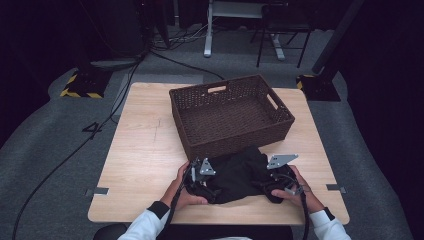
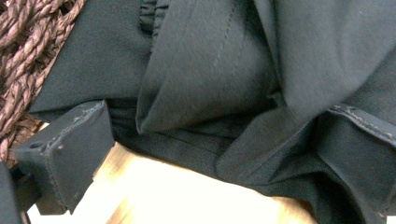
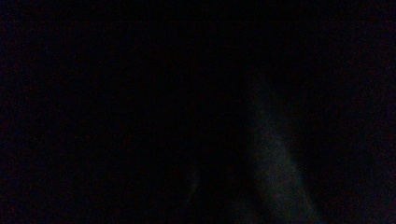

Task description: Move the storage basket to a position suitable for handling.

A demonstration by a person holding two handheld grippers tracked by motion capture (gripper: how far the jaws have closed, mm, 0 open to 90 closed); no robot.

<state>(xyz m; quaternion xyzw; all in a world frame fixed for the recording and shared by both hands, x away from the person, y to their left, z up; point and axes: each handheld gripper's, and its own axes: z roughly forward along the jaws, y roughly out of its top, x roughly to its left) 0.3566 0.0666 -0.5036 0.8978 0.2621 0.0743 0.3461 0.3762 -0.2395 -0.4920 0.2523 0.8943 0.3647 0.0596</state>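
A crumpled black garment (image 1: 240, 172) lies on the wooden table (image 1: 145, 150), close against the front wall of a brown wicker basket (image 1: 225, 145). My left gripper (image 1: 209, 186) sits at the garment's left edge, open. In the left gripper view its left finger (image 2: 65, 154) stands wide of the folded cloth (image 2: 210, 70), which spreads across the gap above the tabletop. My right gripper (image 1: 268, 187) is pushed into the garment's right edge and its jaws are buried in the cloth. The right gripper view is almost black, with a faint grey fold (image 3: 275, 168) close to the lens.
The basket's woven wall (image 2: 21, 51) is just left of my left gripper's finger. The basket is empty, with cut-out handles at its ends. Bare tabletop stretches to the left of the basket. Cables, a desk frame and a chair stand on the grey floor beyond.
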